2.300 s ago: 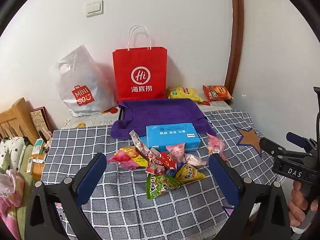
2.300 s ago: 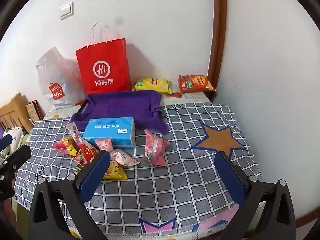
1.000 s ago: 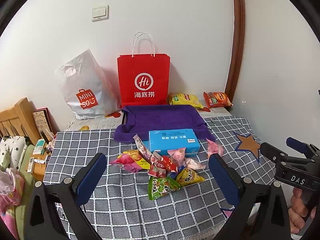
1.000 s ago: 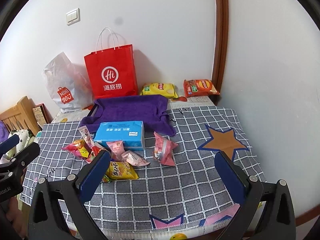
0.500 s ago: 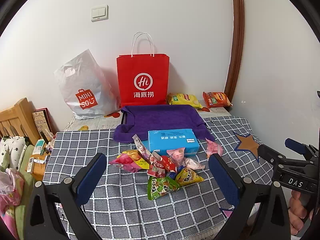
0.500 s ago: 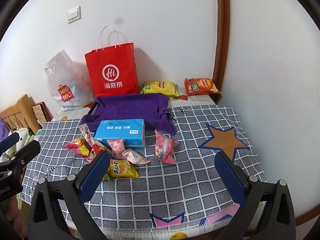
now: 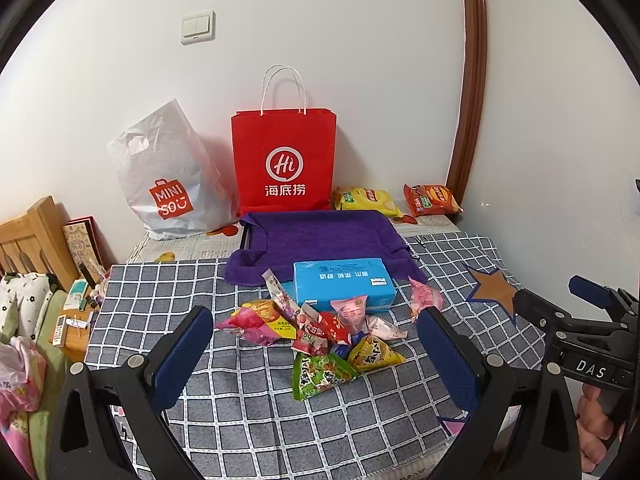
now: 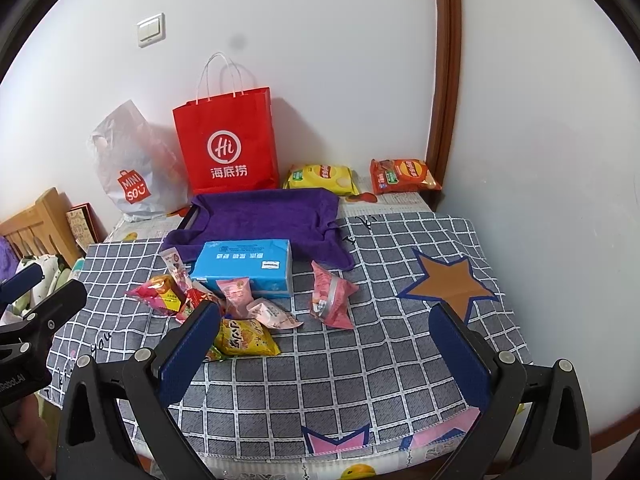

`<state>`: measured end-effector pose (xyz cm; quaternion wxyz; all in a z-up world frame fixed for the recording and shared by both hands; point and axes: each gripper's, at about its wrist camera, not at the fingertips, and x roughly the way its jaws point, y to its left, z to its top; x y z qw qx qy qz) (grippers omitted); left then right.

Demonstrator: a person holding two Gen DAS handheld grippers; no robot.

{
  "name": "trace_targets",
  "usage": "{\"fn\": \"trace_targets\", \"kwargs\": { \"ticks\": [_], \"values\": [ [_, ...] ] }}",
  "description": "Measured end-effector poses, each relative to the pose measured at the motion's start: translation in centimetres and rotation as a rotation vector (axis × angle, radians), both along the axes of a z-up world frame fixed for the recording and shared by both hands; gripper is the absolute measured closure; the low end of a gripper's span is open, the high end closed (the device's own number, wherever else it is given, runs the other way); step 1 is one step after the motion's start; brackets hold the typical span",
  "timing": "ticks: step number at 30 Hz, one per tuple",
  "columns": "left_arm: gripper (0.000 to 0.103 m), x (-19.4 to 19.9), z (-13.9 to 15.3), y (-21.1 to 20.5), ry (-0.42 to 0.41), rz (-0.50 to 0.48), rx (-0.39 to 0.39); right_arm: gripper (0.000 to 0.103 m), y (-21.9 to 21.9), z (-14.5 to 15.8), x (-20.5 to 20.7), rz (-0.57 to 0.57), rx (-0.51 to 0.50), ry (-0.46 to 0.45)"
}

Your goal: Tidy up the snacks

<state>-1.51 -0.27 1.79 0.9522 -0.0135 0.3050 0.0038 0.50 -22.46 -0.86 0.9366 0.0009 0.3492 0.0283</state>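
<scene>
A pile of small snack packets (image 7: 320, 332) lies on the checked tablecloth (image 7: 168, 300), in front of a blue tissue box (image 7: 342, 284). The pile also shows in the right wrist view (image 8: 240, 320), with a pink packet (image 8: 332, 296) lying apart to its right. A purple-cloth-covered tray (image 7: 320, 236) sits behind the box. My left gripper (image 7: 314, 344) is open and empty, held above the table's near edge. My right gripper (image 8: 326, 336) is open and empty, likewise near the front edge.
A red paper bag (image 7: 284, 160) and a white Miniso plastic bag (image 7: 164, 176) stand against the back wall. Yellow (image 7: 366, 200) and orange (image 7: 430, 200) chip bags lie at the back right. A wooden bed frame (image 7: 32, 240) and clutter are on the left.
Both grippers have drawn back and risen a little from the table, so the scene looks slightly farther and lower. Nothing on the table has moved.
</scene>
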Motion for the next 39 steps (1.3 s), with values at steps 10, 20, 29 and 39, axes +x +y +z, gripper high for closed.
{"fn": "trace_targets", "kwargs": {
  "ticks": [10, 20, 29, 39],
  "values": [
    [0.001, -0.1, -0.1, 0.1, -0.002, 0.003, -0.004, 0.000, 0.2, 0.1, -0.1, 0.010, 0.010, 0.002],
    [0.001, -0.1, -0.2, 0.2, -0.001, 0.004, -0.007, 0.000, 0.4, -0.1, -0.1, 0.016, 0.009, 0.002],
    [0.001, 0.3, -0.4, 0.3, 0.009, -0.003, 0.008, 0.000, -0.1, 0.1, 0.1, 0.012, 0.012, 0.006],
    [0.001, 0.9, -1.4, 0.6, 0.018, -0.014, -0.001, 0.000, 0.2, 0.2, 0.1, 0.028, 0.012, -0.015]
  ]
}}
